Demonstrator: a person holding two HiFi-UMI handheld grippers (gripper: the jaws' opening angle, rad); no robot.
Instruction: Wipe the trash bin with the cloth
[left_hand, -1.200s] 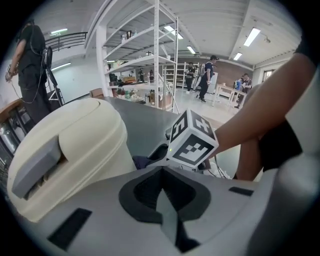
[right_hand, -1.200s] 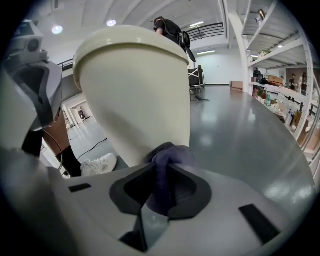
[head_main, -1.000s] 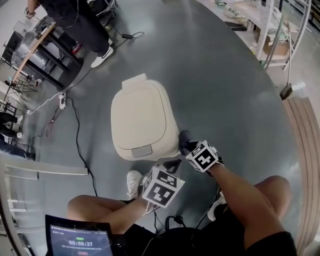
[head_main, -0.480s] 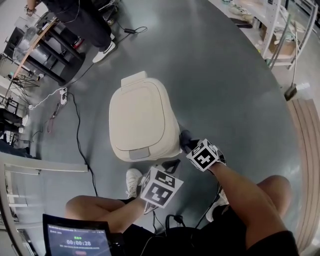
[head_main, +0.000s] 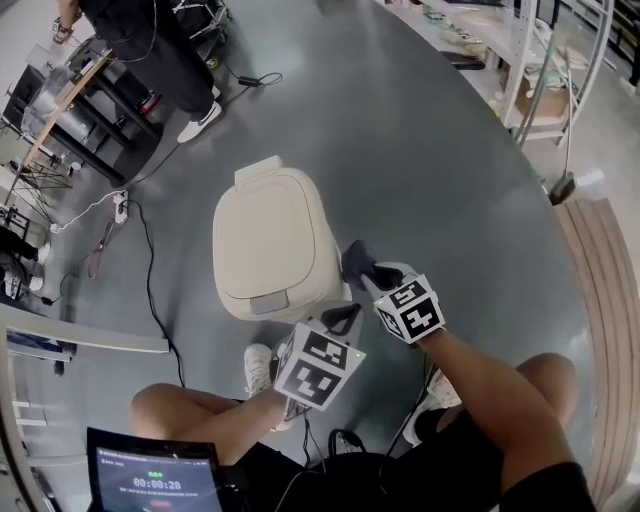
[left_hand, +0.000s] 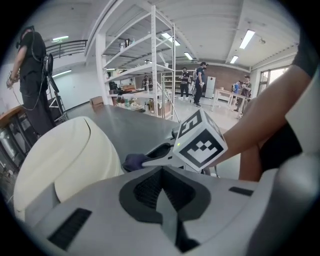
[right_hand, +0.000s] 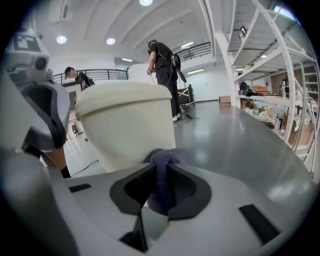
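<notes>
Left claw (left_hand: 161, 190) closed and empty, right claw (right_hand: 159, 192) tight on cloth (right_hand: 163, 158)

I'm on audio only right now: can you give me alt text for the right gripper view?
The right tongs are shut on a purple cloth, its bunched end close against the side wall of a cream trash bin with its lid closed. Grey floor and white shelving lie beyond.

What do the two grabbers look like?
The left gripper and right gripper are both pale grey plastic with black ribbed jaws. Each carries a white cube printed with black square patterns. No sleeves cover the arms.
</notes>
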